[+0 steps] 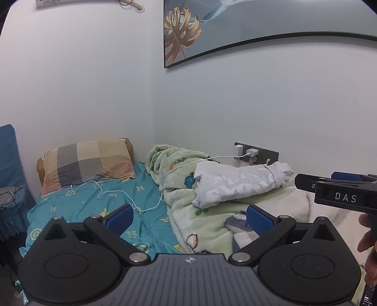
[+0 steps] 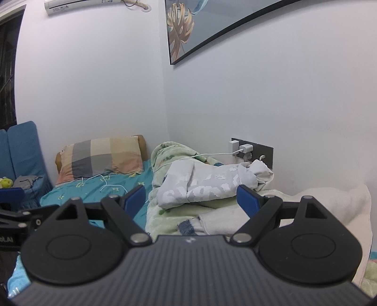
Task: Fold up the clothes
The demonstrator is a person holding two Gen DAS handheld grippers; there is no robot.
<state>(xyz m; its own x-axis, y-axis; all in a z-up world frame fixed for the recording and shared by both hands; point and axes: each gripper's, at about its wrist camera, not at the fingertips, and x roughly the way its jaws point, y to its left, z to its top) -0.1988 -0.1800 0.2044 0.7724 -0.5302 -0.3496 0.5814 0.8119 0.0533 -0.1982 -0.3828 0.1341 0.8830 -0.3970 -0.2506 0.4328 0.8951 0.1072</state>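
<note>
Wall (image 1: 235, 106): pale, plain, meeting at a corner behind the bed.

Framed picture (image 1: 235, 21): hung high on the wall, black-edged, showing a golden leaf on a grey-blue ground.

Bed sheet (image 1: 94, 204): teal with a yellow-green letter and face print, covering the left part of the bed.

Blanket (image 1: 179, 164): light green fleece with cartoon figures, bunched along the wall side to the right of the sheet; a cream blanket (image 2: 329, 202) lies on it further right.

Pillow (image 1: 87, 162): checked in grey, beige and peach, at the head of the bed against the wall.

Garment (image 1: 238, 186): white-grey with large pale lettering, loosely folded into a bundle and resting on top of the green blanket, near the wall socket; also seen in the right wrist view (image 2: 207, 186). Neither gripper touches it.

Blue chair (image 2: 21, 150): left of the bed, with small items on its seat.

Left gripper (image 1: 189, 220): held above the bed edge, blue-padded fingers wide apart, nothing between them.

Right gripper (image 2: 190, 199): held short of the garment, fingers likewise spread, gripping nothing.

Socket panel (image 2: 256, 150): dark, on the wall, with white chargers plugged in.

Charging cable (image 1: 132, 195): white, trailing from the socket over the blanket onto the sheet.
</note>
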